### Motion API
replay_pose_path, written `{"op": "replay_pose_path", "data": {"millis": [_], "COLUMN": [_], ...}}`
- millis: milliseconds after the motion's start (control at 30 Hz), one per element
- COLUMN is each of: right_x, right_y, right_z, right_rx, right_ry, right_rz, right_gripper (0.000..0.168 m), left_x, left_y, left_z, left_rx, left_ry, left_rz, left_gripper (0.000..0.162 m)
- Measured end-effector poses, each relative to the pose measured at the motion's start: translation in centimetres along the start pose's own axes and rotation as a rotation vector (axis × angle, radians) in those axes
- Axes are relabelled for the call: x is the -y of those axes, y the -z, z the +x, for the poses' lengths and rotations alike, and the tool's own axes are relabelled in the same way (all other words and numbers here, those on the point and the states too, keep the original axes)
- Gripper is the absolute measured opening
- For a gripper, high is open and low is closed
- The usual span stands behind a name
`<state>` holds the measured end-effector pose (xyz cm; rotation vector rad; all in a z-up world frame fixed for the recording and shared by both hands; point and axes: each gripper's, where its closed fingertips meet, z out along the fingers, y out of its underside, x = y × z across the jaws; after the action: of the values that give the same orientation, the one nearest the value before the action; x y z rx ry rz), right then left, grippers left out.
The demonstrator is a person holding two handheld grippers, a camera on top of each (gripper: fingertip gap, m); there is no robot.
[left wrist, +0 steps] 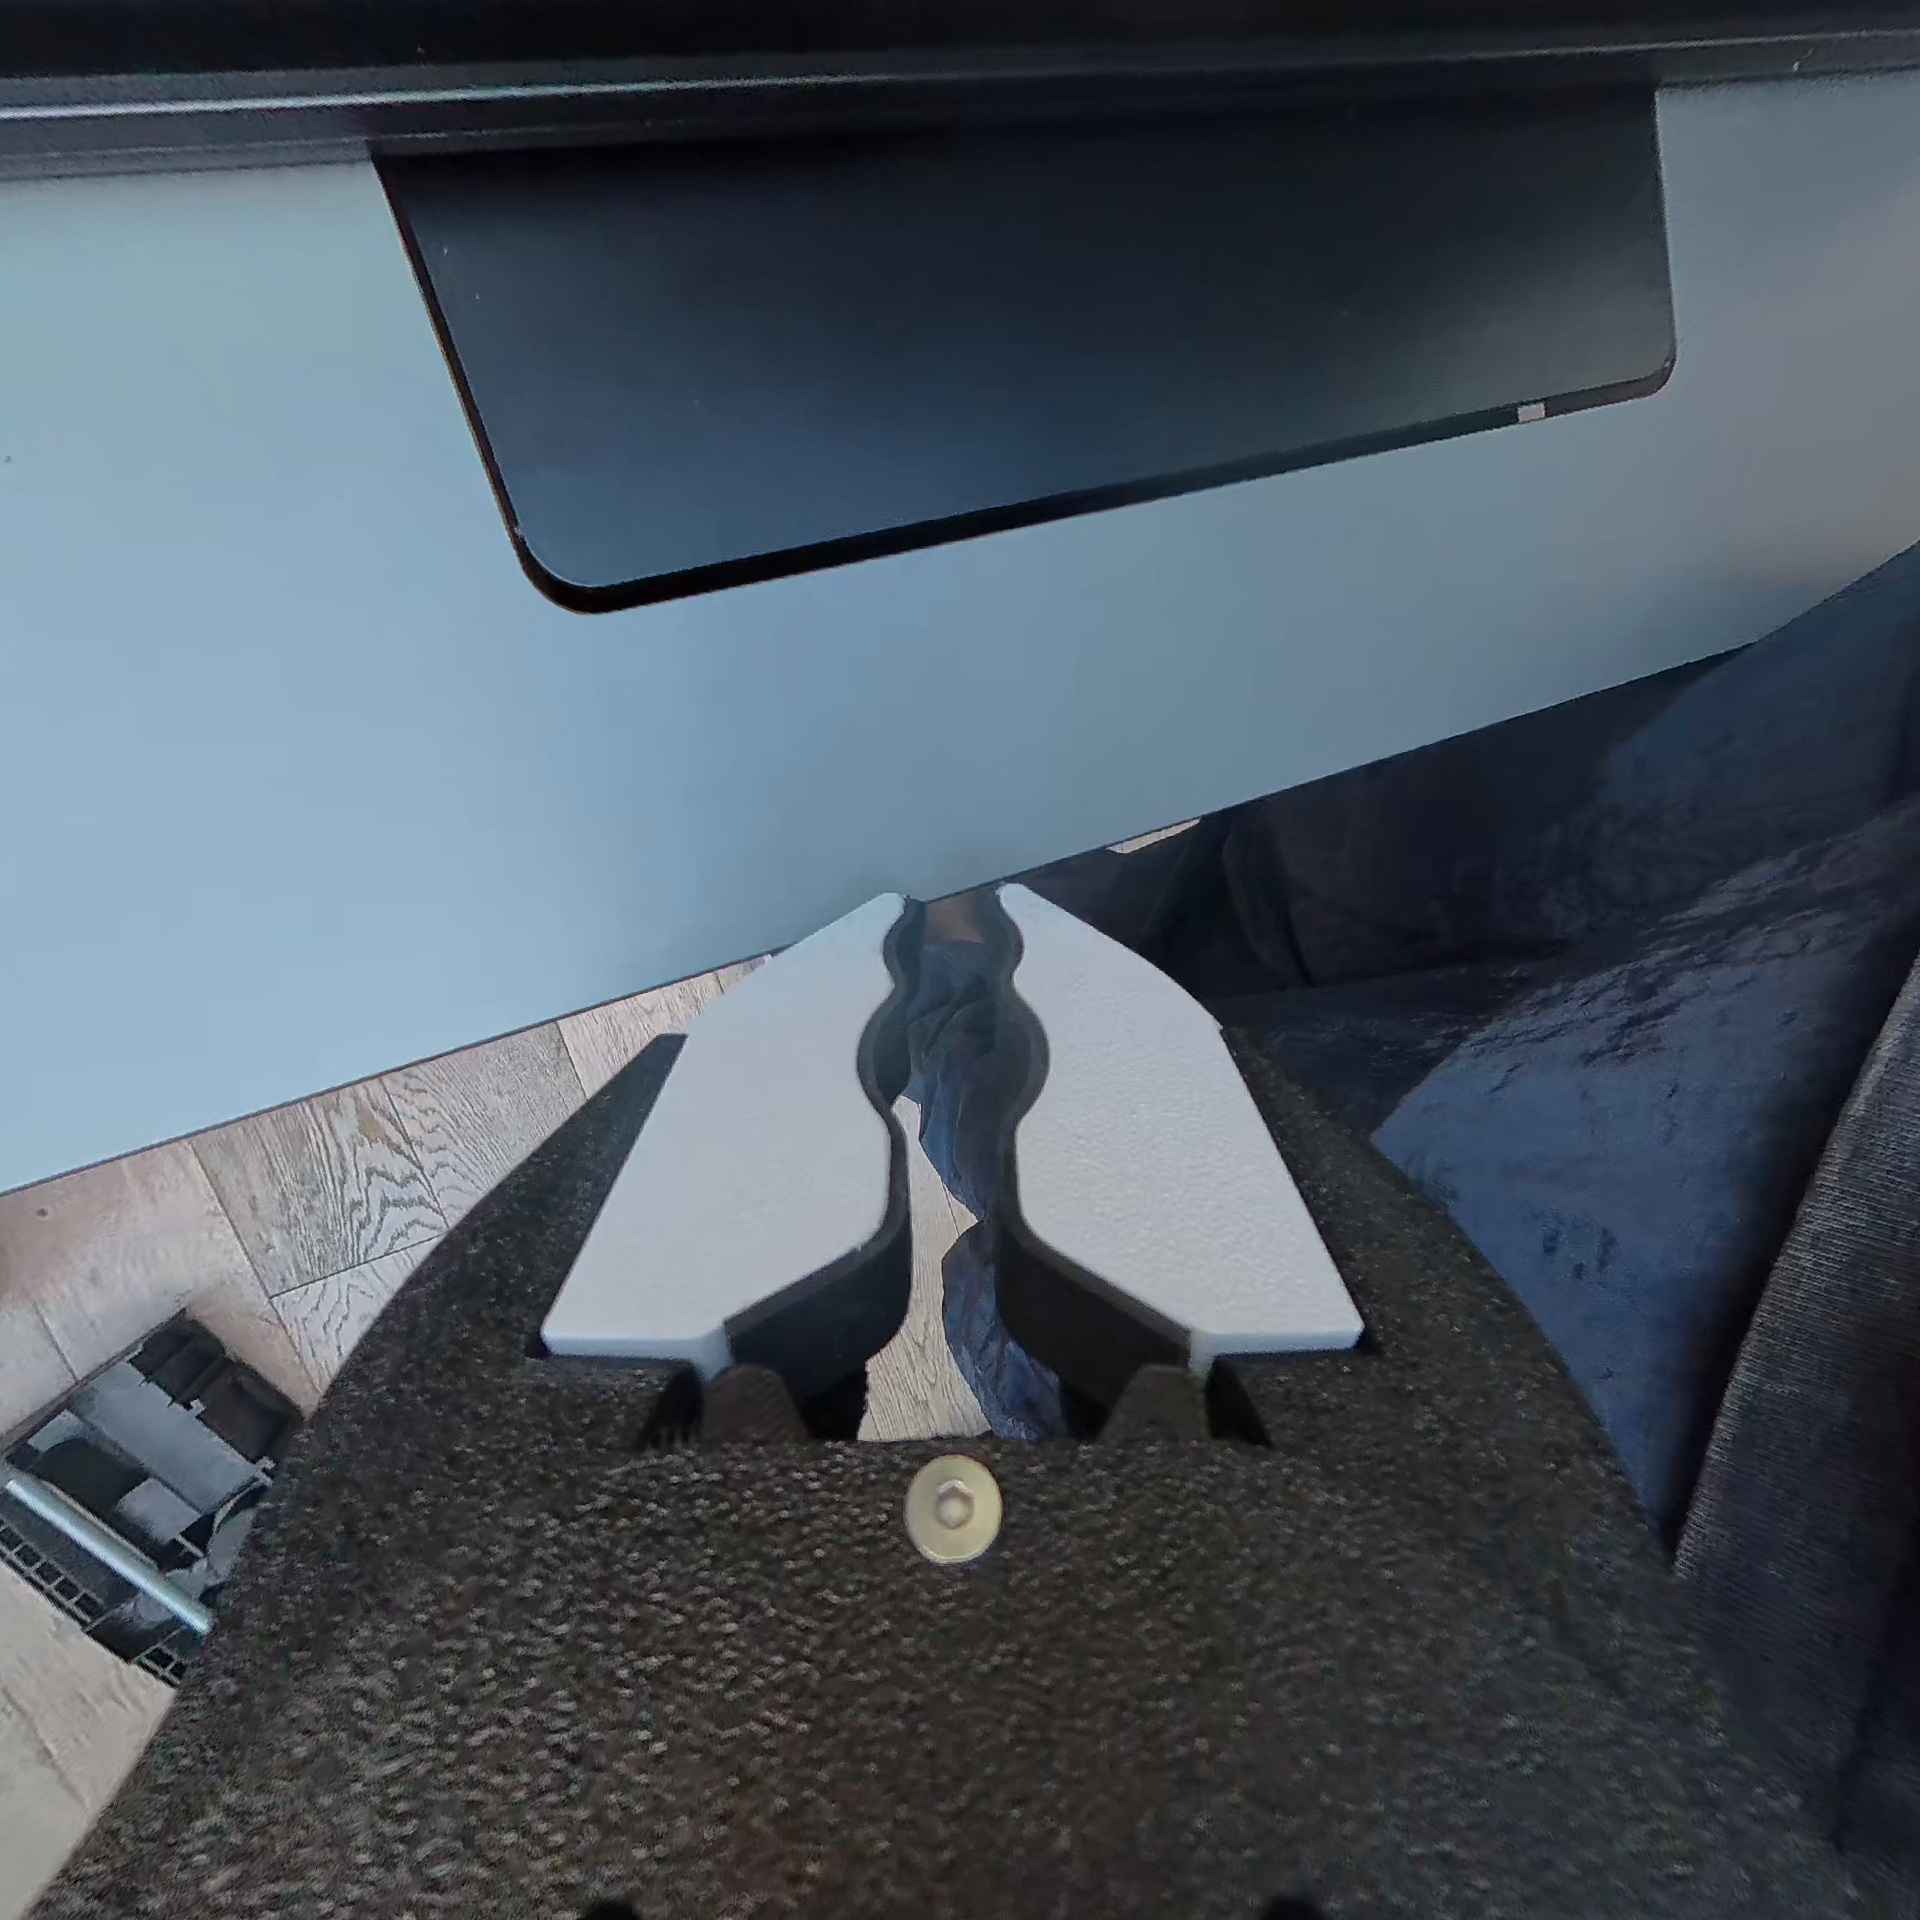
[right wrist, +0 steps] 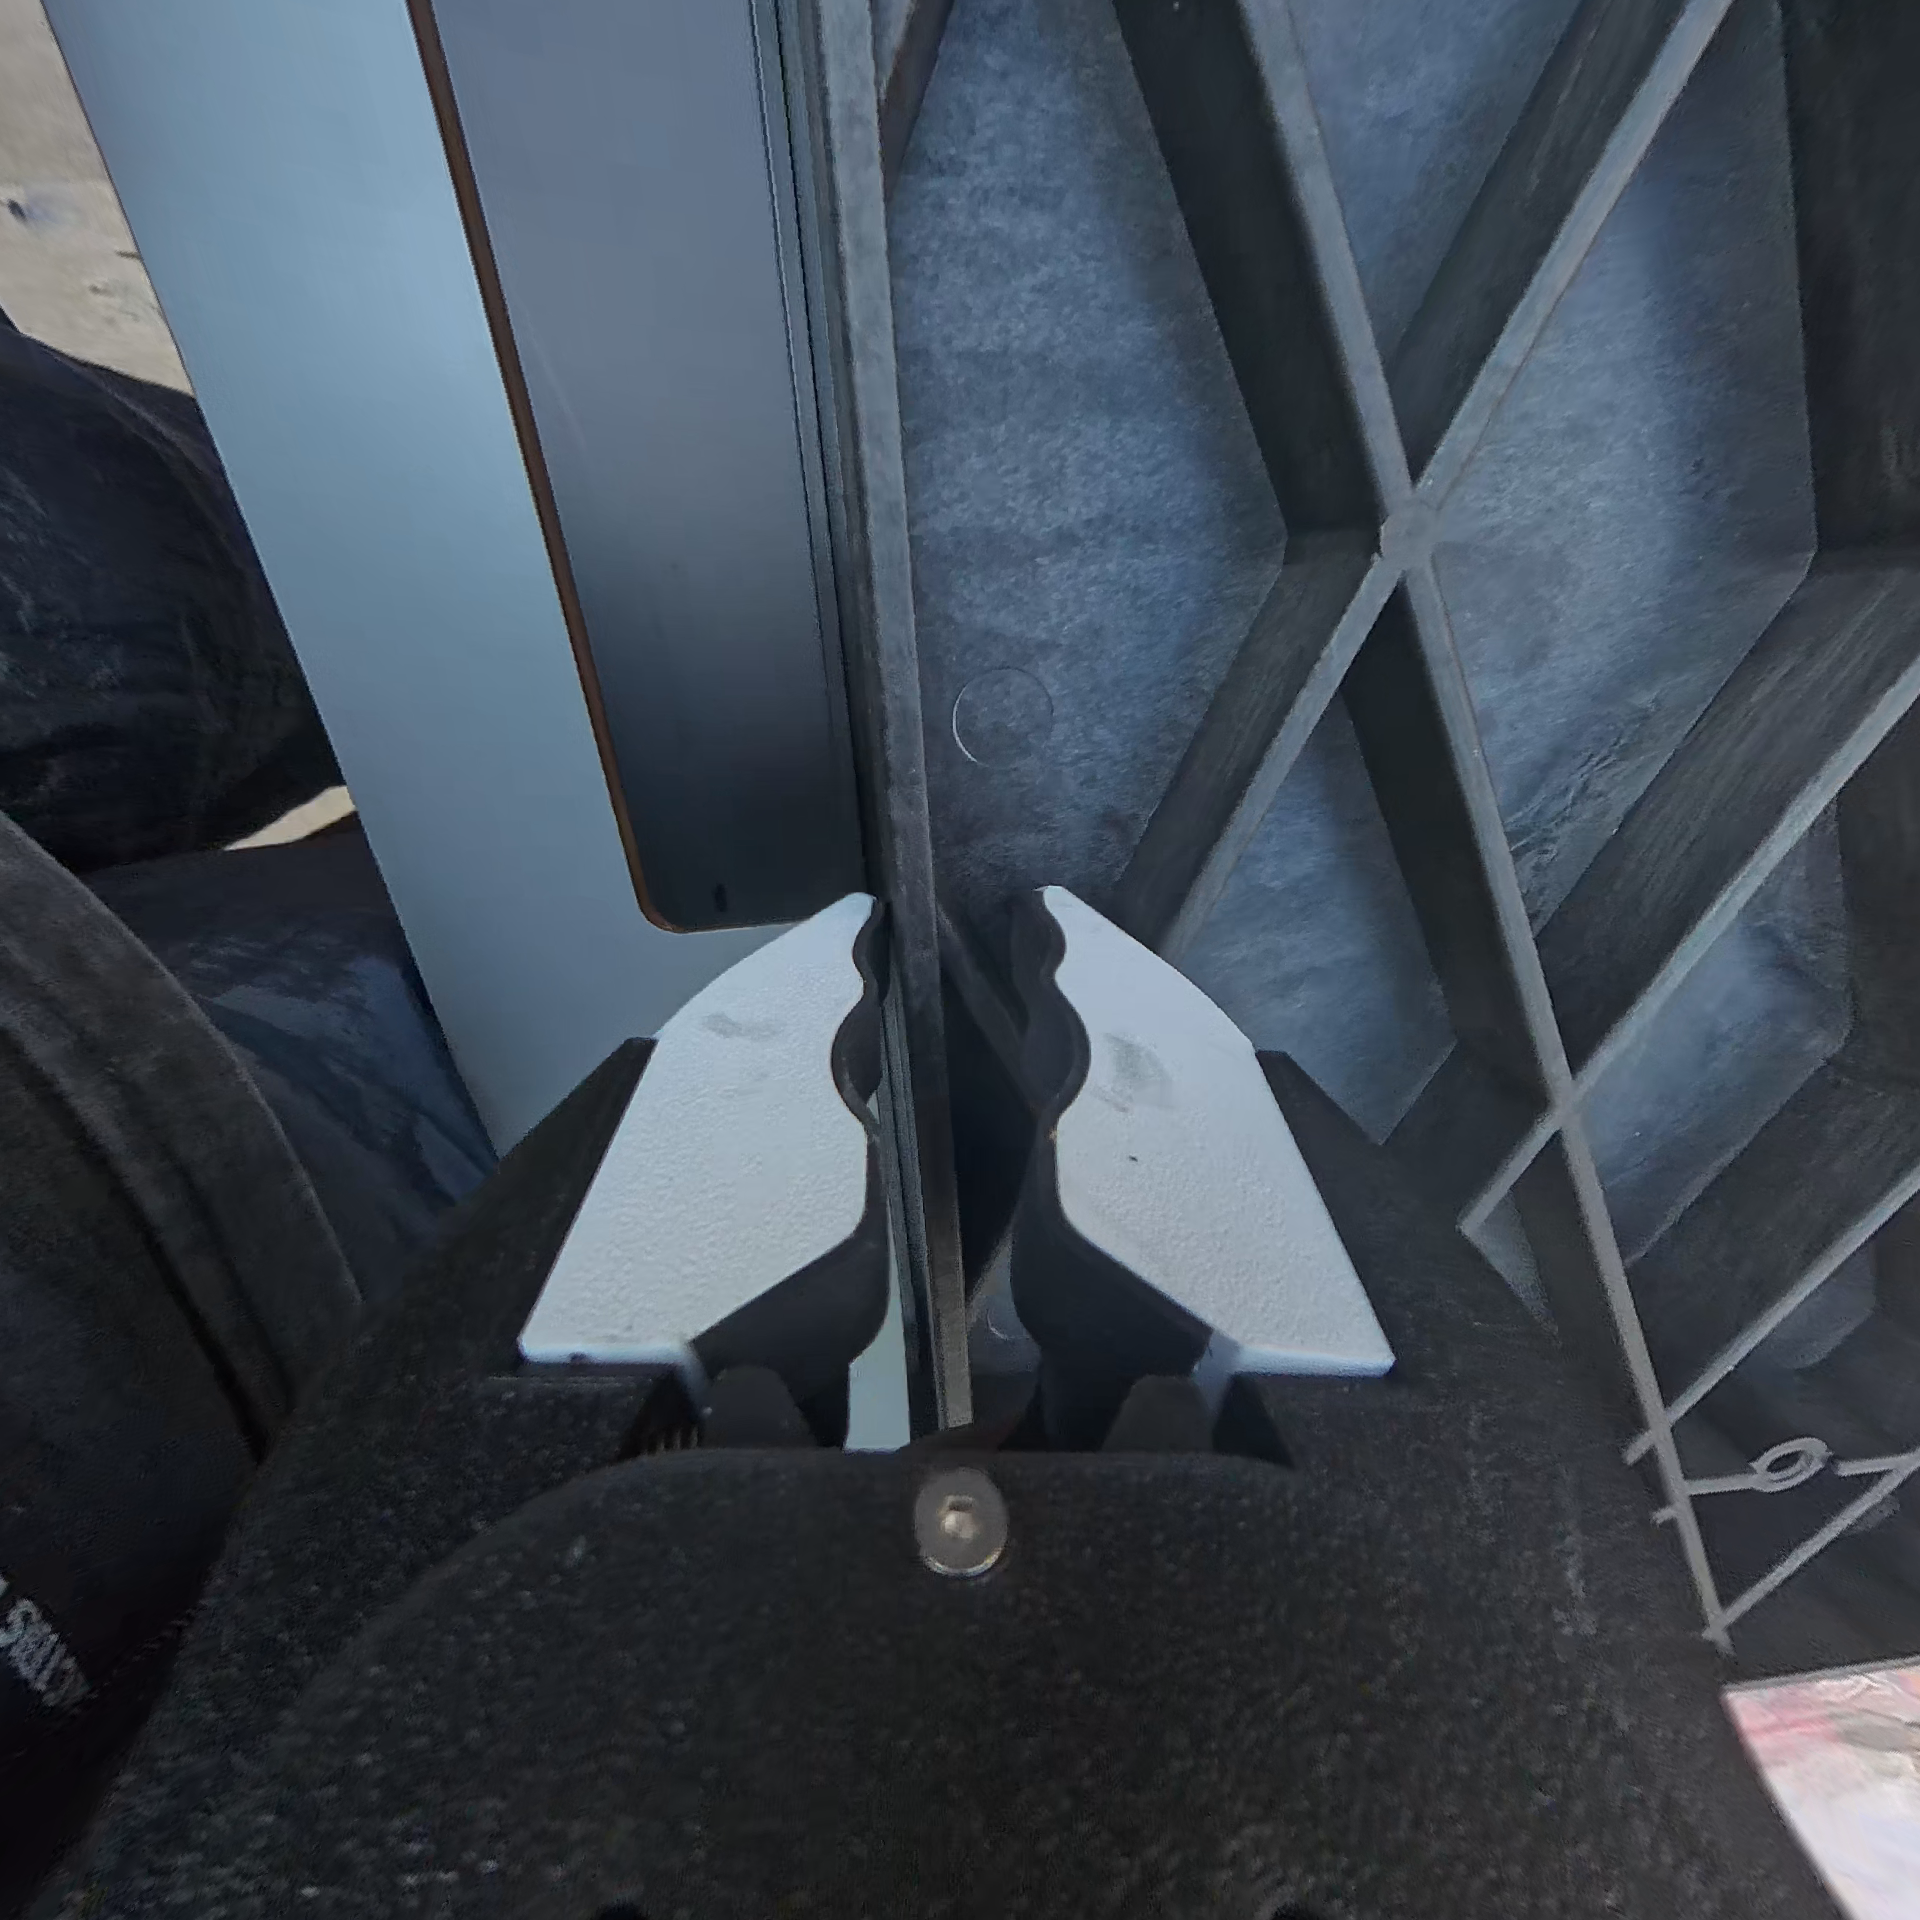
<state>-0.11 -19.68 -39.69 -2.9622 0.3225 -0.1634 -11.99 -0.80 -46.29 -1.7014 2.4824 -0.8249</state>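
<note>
A pale wood-plank floor (left wrist: 312,1174) shows at the lower left of the left wrist view, with a dark blue velvety sofa cushion (left wrist: 1621,1091) to the right and a black plastic piece with a metal rod (left wrist: 114,1548) lying on the floor at the lower left corner. Above stands a light grey-blue panel (left wrist: 312,727) with a dark, round-cornered plate (left wrist: 987,364) fixed flat against it.

The left claw (left wrist: 954,904) is nearly closed, its white fingers (left wrist: 769,1122) pinching a crumpled strip of dark blue fabric (left wrist: 961,1049) that runs down between them; its tips lie just beside the panel's lower edge.

In the right wrist view, the right claw (right wrist: 956,904) is narrowly parted around a thin black rim (right wrist: 914,1039). This rim is the edge of a black ribbed plastic piece (right wrist: 1392,540) with a diamond lattice, which sits against the same grey-blue panel (right wrist: 343,582) and dark plate (right wrist: 665,520). The left pad touches the rim; the right pad stands a little off it, so a firm grip is not evident. Dark cushion fabric (right wrist: 125,644) fills the left side.
</note>
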Motion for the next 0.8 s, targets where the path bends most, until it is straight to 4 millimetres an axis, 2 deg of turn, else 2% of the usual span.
{"op": "replay_pose_path", "data": {"millis": [300, 600, 800], "right_x": [2.0, 0.5, -0.1], "right_y": [3.2, 3.1, 3.3], "right_z": [0.4, 0.5, 0.6], "right_rx": [0.064, 0.107, 0.117], "right_ry": [-0.160, -0.203, -0.205], "right_rz": [0.199, 0.220, 0.263], "right_gripper": [0.028, 0.030, 0.030], "left_x": [-0.3, 1.8, 2.0], "left_y": [0.3, -0.1, -0.2], "left_z": [0.5, 1.5, 2.4], "left_rx": [0.006, 0.002, 0.026], "left_ry": [-0.010, -0.047, -0.020], "left_rz": [-0.028, -0.026, -0.002], "left_gripper": [0.012, 0.012, 0.012]}}
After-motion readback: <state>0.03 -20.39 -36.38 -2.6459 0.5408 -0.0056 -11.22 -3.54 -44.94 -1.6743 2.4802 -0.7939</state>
